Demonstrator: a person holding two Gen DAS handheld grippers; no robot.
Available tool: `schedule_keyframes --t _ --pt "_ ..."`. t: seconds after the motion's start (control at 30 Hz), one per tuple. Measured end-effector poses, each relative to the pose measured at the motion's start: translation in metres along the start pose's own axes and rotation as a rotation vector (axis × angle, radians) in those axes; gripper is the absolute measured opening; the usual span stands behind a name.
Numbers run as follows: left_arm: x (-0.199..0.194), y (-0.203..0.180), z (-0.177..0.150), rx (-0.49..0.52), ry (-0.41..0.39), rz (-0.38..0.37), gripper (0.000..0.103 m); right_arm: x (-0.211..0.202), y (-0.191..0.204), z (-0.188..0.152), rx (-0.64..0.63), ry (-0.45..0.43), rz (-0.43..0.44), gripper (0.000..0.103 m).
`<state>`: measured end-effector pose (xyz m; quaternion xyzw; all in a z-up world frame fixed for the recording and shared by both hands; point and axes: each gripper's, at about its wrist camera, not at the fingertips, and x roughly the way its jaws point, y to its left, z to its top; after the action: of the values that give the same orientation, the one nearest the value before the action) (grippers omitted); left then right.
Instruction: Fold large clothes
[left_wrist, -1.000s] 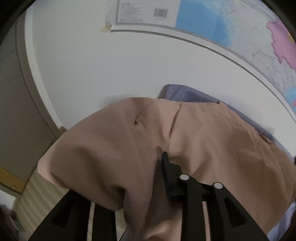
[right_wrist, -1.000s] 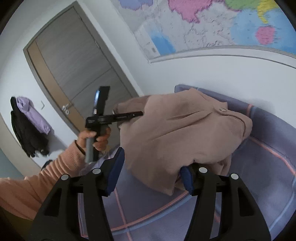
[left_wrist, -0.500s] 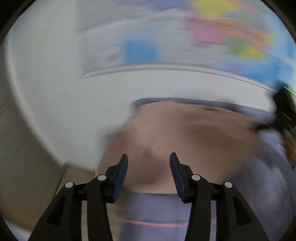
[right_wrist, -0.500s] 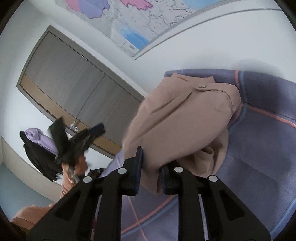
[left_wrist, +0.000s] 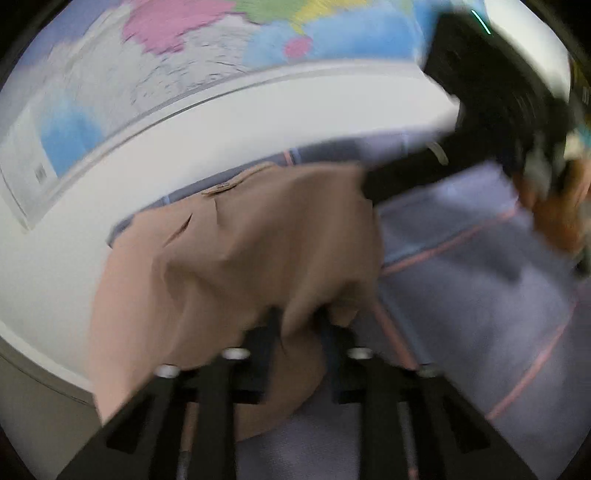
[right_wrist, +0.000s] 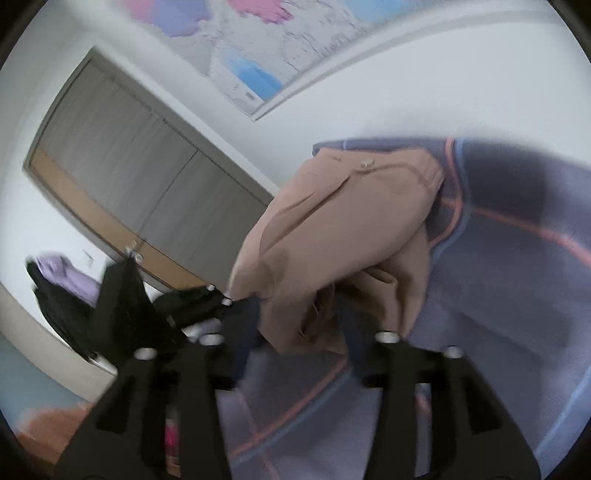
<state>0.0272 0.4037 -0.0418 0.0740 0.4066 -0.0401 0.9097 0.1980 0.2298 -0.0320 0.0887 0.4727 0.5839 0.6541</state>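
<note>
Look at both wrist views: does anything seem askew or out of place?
Yes. The tan garment lies bunched in a lumpy heap on the purple sheet, not flat, and part hangs off the edge in the left view. Both pictures are motion-blurred.

Both grippers are matte black plastic. The left gripper has two flat, angular finger arms, each carrying two round silver screw heads, with cut-out slots lower down. The right gripper has the same build, its pads tinted dark blue. At three o'clock in the left wrist view, a blurred bare-skinned hand shows.
</note>
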Motion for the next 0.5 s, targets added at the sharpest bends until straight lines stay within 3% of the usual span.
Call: schedule_keyframes --t 0.13,0.33,0.43,0.5 --pt "-0.012 0.026 0.005 -0.127 -0.018 -0.148 0.006 0.006 0.016 -0.014 -0.218 0.026 -0.137 0.046" --pt "-0.011 0.025 0.012 -0.150 -0.001 -0.181 0.006 0.040 0.054 -0.031 -0.602 0.056 -0.349 0.045" --pt "-0.009 0.026 0.013 -0.155 0.012 -0.187 0.006 0.064 0.054 -0.033 -0.688 0.123 -0.379 0.057" --pt "-0.008 0.029 0.012 -0.165 0.016 -0.197 0.006 0.078 0.049 -0.033 -0.700 0.162 -0.388 0.045"
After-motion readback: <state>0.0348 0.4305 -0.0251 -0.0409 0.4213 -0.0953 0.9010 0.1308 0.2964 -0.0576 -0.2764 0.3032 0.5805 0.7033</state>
